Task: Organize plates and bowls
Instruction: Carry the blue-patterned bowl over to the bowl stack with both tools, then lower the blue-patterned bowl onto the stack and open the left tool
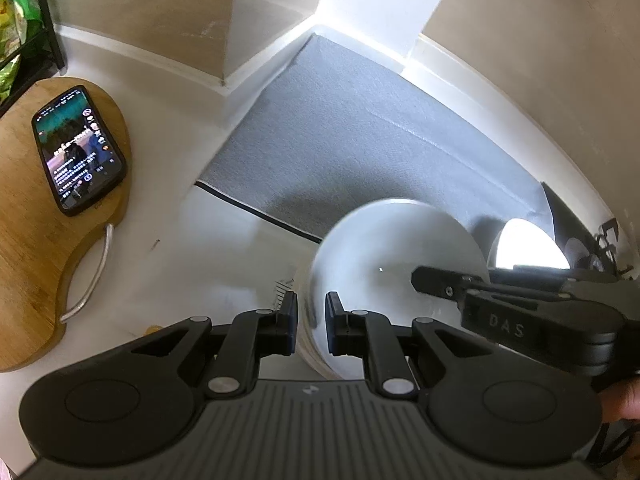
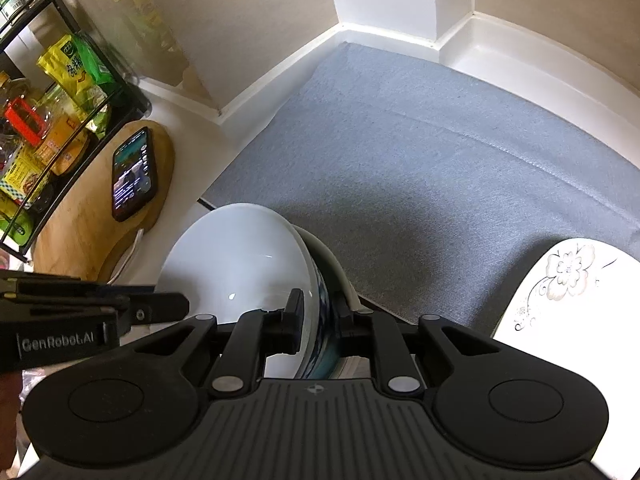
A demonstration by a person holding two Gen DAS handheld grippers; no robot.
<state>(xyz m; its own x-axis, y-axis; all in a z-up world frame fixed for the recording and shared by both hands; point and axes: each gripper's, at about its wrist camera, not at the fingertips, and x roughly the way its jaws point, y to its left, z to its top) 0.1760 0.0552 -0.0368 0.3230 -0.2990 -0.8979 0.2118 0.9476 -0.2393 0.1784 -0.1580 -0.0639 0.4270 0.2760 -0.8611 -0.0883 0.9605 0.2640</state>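
Two handheld grippers meet over a white bowl (image 2: 240,264) at the near edge of a grey mat (image 2: 440,152) on a kitchen counter. The right gripper (image 2: 318,316) pinches the bowl's rim, one finger inside and one on the blue-patterned outer wall, tipping it over what appears to be a second dish beneath. The left gripper (image 1: 311,320) straddles the opposite rim, its fingers close together, apparently clamped on it. A flower-decorated plate (image 2: 568,292) sits apart on the right, not yet stacked. The mat is otherwise bare, so the sorting looks to be at an early stage, with the bowl unplaced. A phone (image 2: 134,174) lies on a wooden board (image 2: 80,232).
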